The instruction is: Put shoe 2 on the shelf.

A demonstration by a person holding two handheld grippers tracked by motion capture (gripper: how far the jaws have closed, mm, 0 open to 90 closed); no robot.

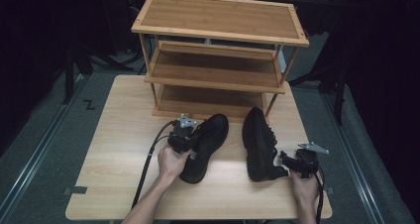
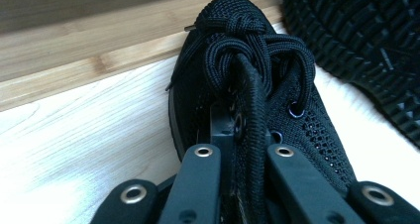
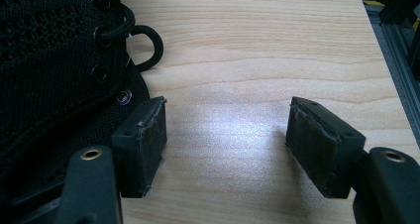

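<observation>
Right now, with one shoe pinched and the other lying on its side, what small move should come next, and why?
Probably lift the left shoe toward the rack: the left gripper is shut on its tongue, while the right gripper is open beside the tipped right shoe.

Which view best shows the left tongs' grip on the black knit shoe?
Left gripper view: left tongs clamp the black knit shoe at its tongue. High view shows the hand over that shoe; right gripper view shows the other shoe.

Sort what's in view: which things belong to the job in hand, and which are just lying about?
In the job:
- left shoe, its tongue pinched by the left gripper
- right shoe, tipped on its side beside the open right gripper
- likely the wooden shoe rack behind them

Lying about:
- nothing loose; just the table beneath
</observation>
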